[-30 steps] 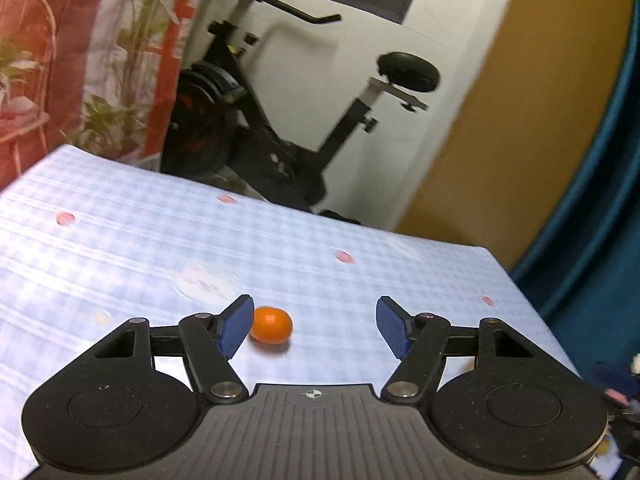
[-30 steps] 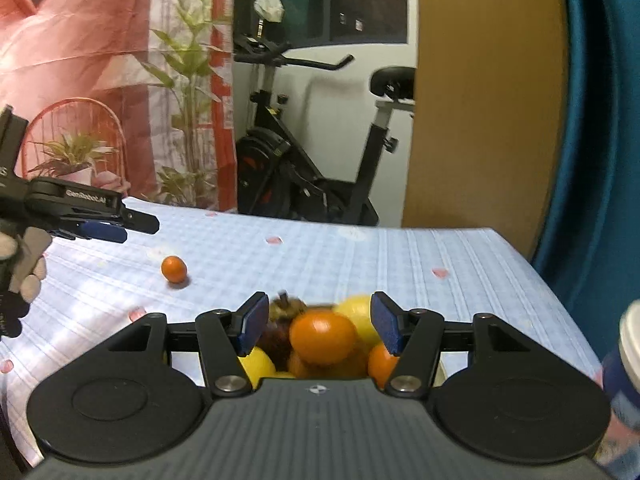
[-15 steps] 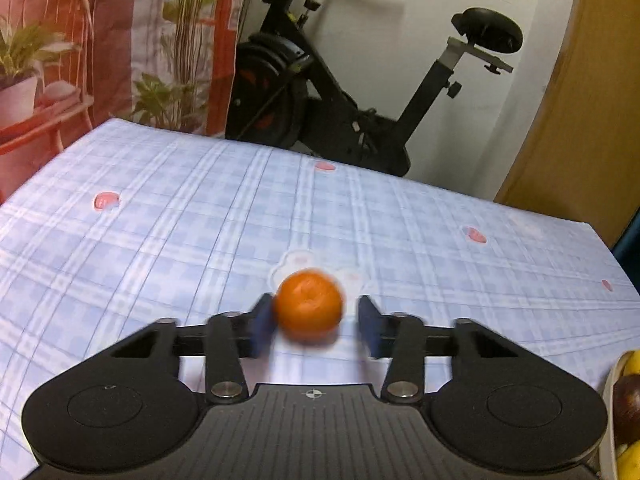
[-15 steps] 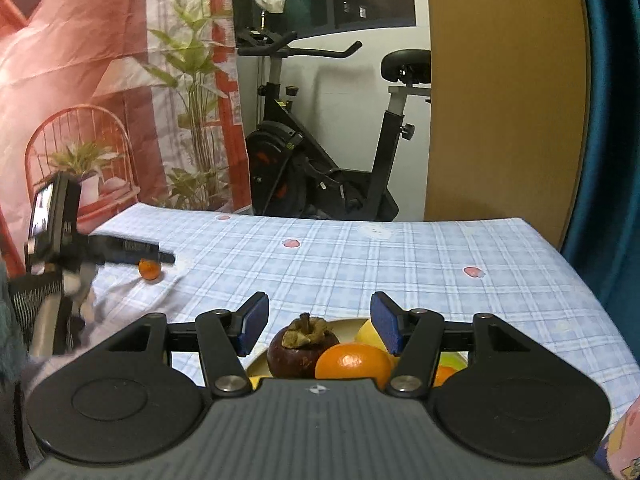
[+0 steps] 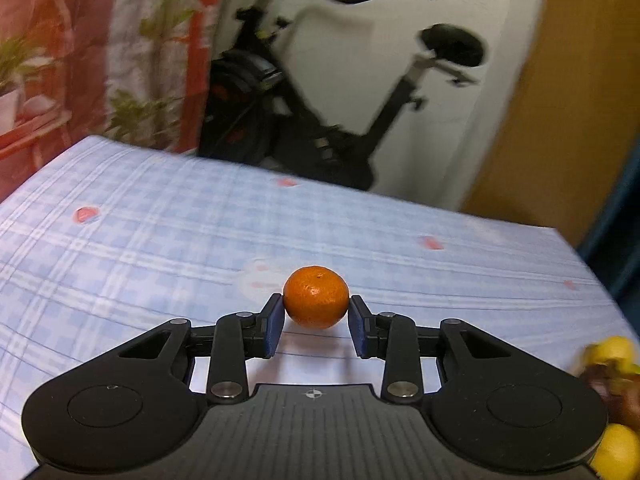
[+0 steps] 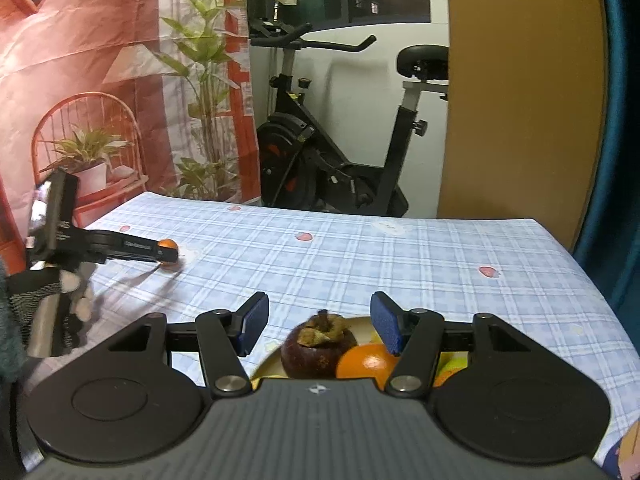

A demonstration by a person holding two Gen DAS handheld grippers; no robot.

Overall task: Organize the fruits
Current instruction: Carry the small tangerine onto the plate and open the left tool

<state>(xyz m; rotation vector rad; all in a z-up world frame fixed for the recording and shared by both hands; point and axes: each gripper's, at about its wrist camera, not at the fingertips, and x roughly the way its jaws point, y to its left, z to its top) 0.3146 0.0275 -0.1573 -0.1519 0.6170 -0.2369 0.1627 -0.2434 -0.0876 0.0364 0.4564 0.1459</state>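
Since a second ago, the left gripper has moved in around the small round orange mandarin; its jaws are closing, blue pads touching both sides of the fruit on the blue checked tablecloth. From the right wrist, the right gripper stands spread and empty above a dark purple mangosteen; the mandarin sits far left of that mangosteen, pinched at the left gripper's tips.

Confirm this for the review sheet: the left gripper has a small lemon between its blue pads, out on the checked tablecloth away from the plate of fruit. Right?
Not quite. The fruit between the left gripper's closing blue pads is a small orange mandarin, not a lemon; the left wrist view shows it. The rest stands: it is out on the checked tablecloth, away from the plate of fruit.
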